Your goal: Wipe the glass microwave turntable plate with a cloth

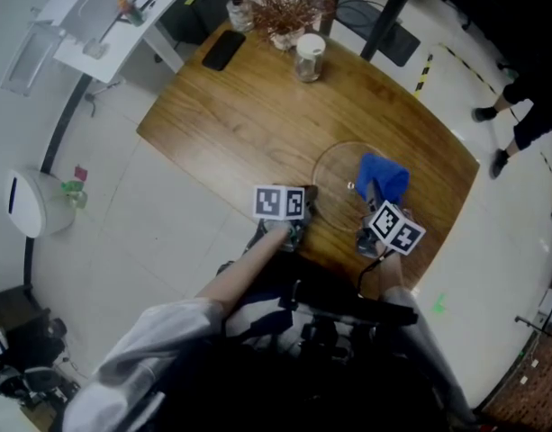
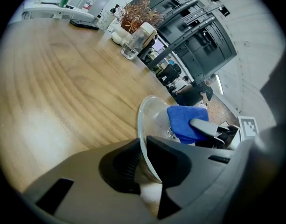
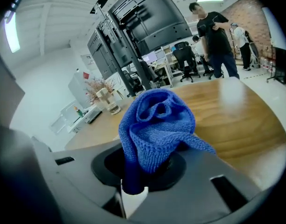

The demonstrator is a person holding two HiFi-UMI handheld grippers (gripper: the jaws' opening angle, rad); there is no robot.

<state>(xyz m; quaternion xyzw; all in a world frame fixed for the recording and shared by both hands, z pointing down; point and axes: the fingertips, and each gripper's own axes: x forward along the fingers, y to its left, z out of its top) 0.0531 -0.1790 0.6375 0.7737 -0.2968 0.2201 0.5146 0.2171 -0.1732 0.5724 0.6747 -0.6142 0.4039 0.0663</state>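
The round glass turntable plate (image 1: 340,180) is near the front right of the wooden table (image 1: 239,124). My left gripper (image 1: 304,211) is at its left rim; in the left gripper view the jaws are shut on the plate's edge (image 2: 143,139), and the plate (image 2: 154,115) looks tilted up on that side. My right gripper (image 1: 375,207) is shut on a bunched blue cloth (image 1: 383,176) that lies over the plate's right part. The right gripper view shows the cloth (image 3: 154,129) bulging up out of the jaws (image 3: 140,174). Cloth (image 2: 184,120) and right gripper (image 2: 212,129) also appear in the left gripper view.
At the table's far end stand a lidded glass jar (image 1: 309,58), a vase of dried twigs (image 1: 285,9) and a black phone (image 1: 223,49). A white desk (image 1: 104,16) and a white bin (image 1: 31,202) are off to the left. People (image 3: 216,36) stand beyond the table.
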